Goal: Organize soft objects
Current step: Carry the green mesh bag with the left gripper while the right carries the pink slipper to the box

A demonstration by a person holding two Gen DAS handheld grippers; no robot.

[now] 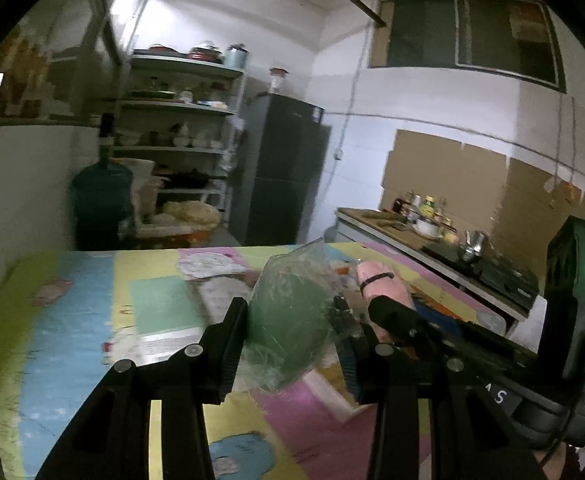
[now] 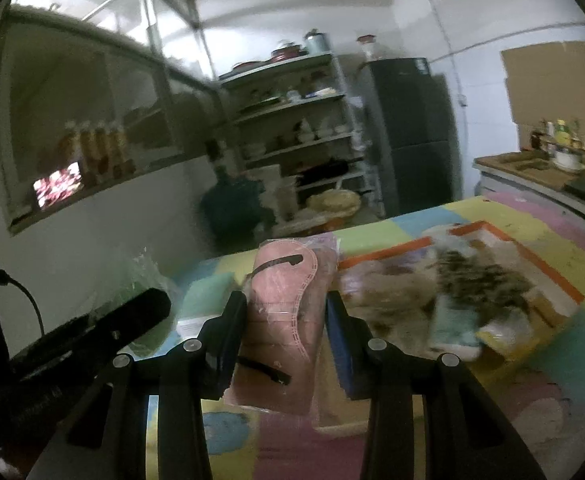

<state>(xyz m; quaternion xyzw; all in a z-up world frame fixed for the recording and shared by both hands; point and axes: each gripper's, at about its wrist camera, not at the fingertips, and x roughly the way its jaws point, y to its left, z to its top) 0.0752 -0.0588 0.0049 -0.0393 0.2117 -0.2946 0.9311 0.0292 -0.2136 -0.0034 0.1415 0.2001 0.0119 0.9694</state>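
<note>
Both claws are loaded above the pastel patchwork foam mat (image 1: 92,304): the left gripper (image 1: 292,344) is clamped on a green soft item in crinkly clear plastic (image 1: 292,320), the right gripper (image 2: 284,340) on a bagged pink fabric piece with black trim (image 2: 284,320). They're hanging right beside each other, so I reckon that slick wrap could slide out, or the two bump near the orange-rimmed tray (image 2: 548,268) far right.

Walls: painted white, patched with brown cardboard (image 1: 448,168) above the counter (image 1: 376,220).
Window: a dark pane (image 1: 468,32) is set high in the wall.
Storage: a metal shelf rack (image 1: 180,128) is loaded with what appears to be crockery.
Appliance: a dark fridge (image 1: 284,168) is placed beside the rack.
Floor: a blue water jug (image 1: 100,196) is seen at the rack's foot.
Table: covered by a pastel patchwork mat (image 1: 92,296).
</note>
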